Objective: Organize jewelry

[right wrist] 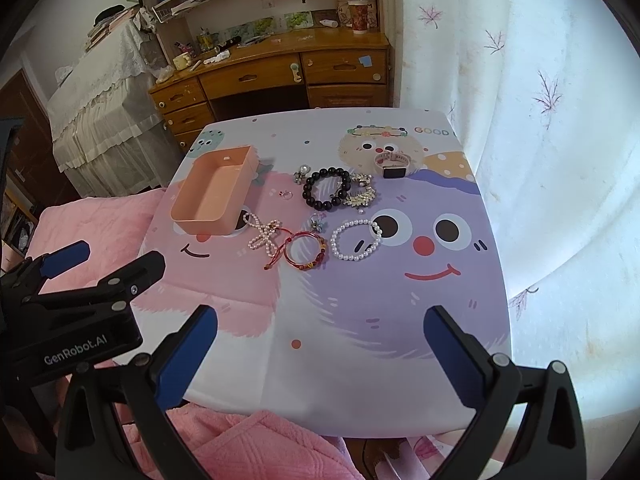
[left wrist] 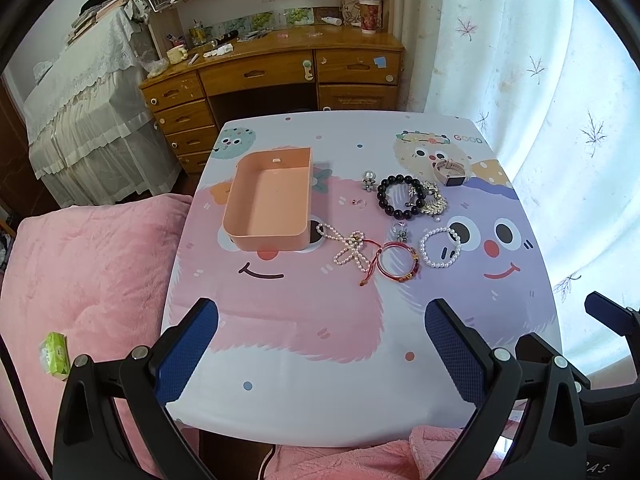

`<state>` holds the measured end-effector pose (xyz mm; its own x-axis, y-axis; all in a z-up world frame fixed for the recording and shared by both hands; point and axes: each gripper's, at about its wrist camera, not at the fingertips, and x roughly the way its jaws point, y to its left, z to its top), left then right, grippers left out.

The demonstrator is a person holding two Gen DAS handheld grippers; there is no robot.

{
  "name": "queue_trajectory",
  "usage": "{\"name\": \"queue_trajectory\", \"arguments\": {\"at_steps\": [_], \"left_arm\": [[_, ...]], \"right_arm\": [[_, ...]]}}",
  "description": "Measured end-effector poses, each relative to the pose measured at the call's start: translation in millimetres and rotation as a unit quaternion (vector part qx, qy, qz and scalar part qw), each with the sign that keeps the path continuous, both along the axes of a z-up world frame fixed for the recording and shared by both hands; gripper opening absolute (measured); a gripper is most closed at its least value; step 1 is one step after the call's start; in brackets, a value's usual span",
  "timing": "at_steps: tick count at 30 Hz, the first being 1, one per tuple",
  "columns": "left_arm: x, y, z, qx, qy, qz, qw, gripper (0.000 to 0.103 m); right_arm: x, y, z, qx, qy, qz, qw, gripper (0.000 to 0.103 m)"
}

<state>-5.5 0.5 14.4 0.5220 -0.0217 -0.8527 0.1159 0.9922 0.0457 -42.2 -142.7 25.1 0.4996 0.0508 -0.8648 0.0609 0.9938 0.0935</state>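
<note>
An empty orange box [left wrist: 270, 200] [right wrist: 214, 194] sits on the left of the cartoon-print table [left wrist: 320, 360] [right wrist: 360, 360]. To its right lie a black bead bracelet [left wrist: 401, 196] [right wrist: 326, 189], a white pearl bracelet [left wrist: 440, 247] [right wrist: 356, 240], a red cord bangle [left wrist: 398, 261] [right wrist: 306, 251], a pearl strand [left wrist: 350, 246] [right wrist: 264, 234], a silver brooch [left wrist: 432, 200] [right wrist: 360, 192], a small ring [left wrist: 359, 203] [right wrist: 286, 194] and a pink watch [left wrist: 450, 172] [right wrist: 394, 164]. My left gripper [left wrist: 322, 332] and right gripper [right wrist: 320, 338] are open and empty, above the table's near edge.
A pink blanket [left wrist: 80, 280] [right wrist: 260, 448] covers the bed left of and in front of the table. A wooden desk [left wrist: 280, 72] [right wrist: 276, 72] with drawers stands behind it. A curtain [left wrist: 540, 120] [right wrist: 560, 120] hangs on the right. A green tissue pack [left wrist: 54, 354] lies on the blanket.
</note>
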Motion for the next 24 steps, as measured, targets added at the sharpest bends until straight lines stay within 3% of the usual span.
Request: {"name": "queue_trajectory", "arguments": {"at_steps": [24], "left_arm": [[3.0,-1.4,-0.9,0.018,-0.001,0.006,0.9998,0.102]], "right_arm": [[1.4,-3.1,3.9,-0.002,-0.004,0.004,1.000,0.103]]}}
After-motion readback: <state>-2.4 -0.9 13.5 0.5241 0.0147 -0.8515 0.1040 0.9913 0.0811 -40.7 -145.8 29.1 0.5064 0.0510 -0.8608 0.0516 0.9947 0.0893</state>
